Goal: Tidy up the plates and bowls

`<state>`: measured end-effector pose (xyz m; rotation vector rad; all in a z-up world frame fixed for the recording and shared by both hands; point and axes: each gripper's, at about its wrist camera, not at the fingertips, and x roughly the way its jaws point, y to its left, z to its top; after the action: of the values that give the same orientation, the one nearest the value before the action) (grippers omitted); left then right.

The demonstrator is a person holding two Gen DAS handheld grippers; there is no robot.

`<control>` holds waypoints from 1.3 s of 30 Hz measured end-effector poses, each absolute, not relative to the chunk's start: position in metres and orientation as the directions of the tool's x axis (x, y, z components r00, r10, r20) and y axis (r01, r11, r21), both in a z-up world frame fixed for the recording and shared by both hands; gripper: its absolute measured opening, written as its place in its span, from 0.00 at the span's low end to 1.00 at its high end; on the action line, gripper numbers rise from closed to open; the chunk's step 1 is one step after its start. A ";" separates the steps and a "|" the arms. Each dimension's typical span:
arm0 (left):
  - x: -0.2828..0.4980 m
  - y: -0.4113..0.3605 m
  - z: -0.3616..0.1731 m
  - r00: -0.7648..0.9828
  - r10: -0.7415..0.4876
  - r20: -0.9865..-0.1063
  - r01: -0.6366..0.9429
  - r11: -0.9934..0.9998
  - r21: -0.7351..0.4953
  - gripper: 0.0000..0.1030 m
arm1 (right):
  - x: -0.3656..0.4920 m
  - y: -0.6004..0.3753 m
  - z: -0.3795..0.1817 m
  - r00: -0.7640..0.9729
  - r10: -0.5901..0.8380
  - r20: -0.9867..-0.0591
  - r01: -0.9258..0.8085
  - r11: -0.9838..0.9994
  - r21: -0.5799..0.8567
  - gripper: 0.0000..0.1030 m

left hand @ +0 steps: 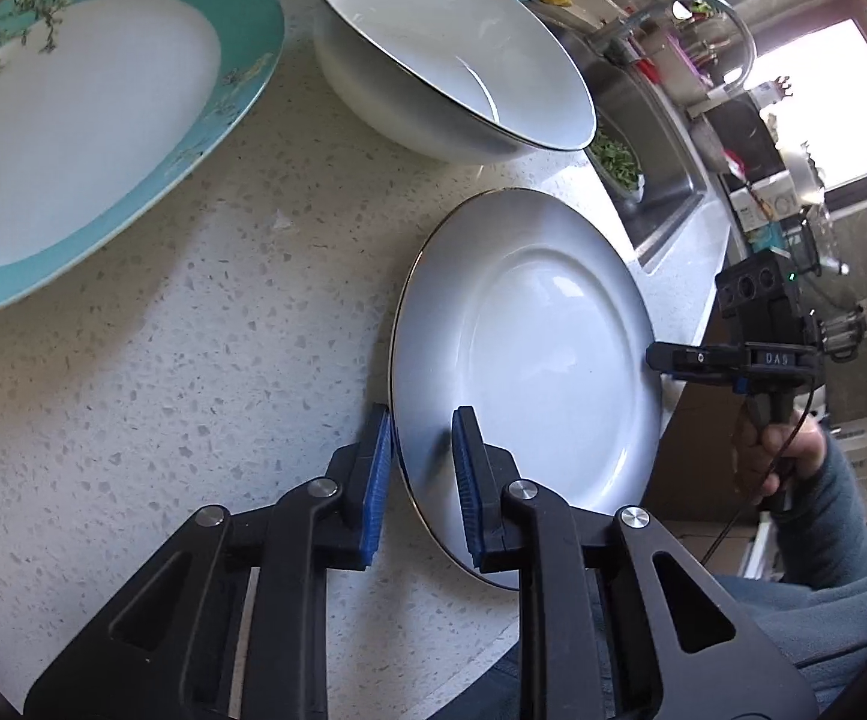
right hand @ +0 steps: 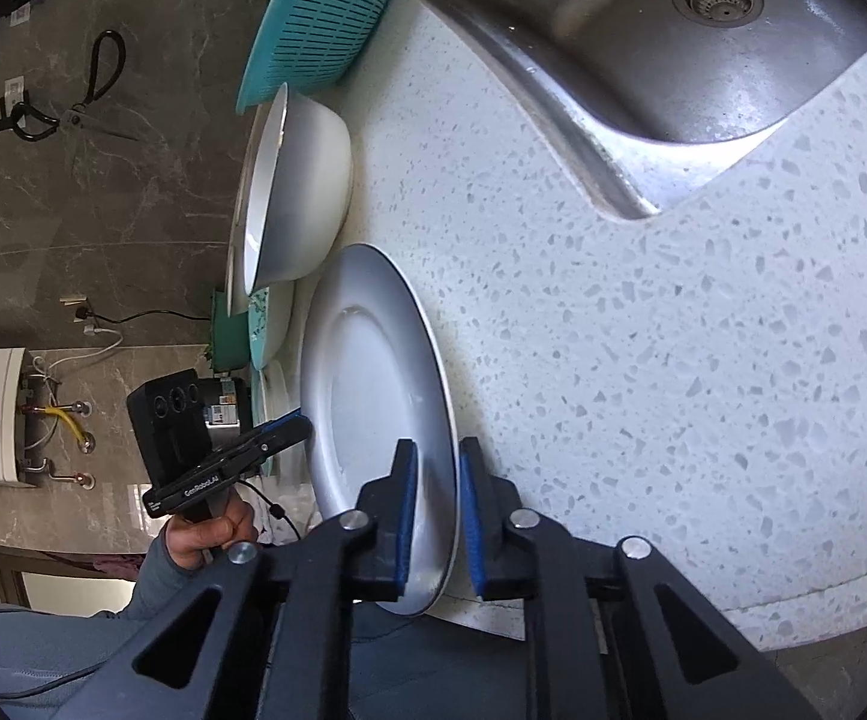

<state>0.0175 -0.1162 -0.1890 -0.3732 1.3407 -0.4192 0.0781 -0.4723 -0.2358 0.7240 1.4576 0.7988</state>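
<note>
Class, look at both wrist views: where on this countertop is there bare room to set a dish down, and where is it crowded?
Free: the speckled countertop between the teal-rimmed plate, the white bowl and the white plate; also the stretch between that plate and the sink. Crowded: the back, where bowl, teal colander and stacked dishes bunch. Both claws, left and right, grip the white plate's rim.

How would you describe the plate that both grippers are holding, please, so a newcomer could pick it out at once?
Start at the steel sink and cross the speckled white countertop to its near edge. There lies a plain white round plate with a thin dark rim, pinched by the left gripper and right gripper. Unlike the teal-bordered floral plate and the deep white bowl, it is flat and unpatterned.
</note>
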 end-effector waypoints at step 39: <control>-0.008 -0.077 -0.171 0.218 -0.469 -0.856 -0.015 0.876 -0.483 0.14 | 0.081 -0.424 -0.210 -0.115 0.794 -0.597 -0.140 0.582 0.801 0.16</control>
<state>-0.0076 -0.0774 -0.1713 -0.4345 1.3245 -0.3278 0.0806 -0.4242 -0.2104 0.5866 1.4812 0.8753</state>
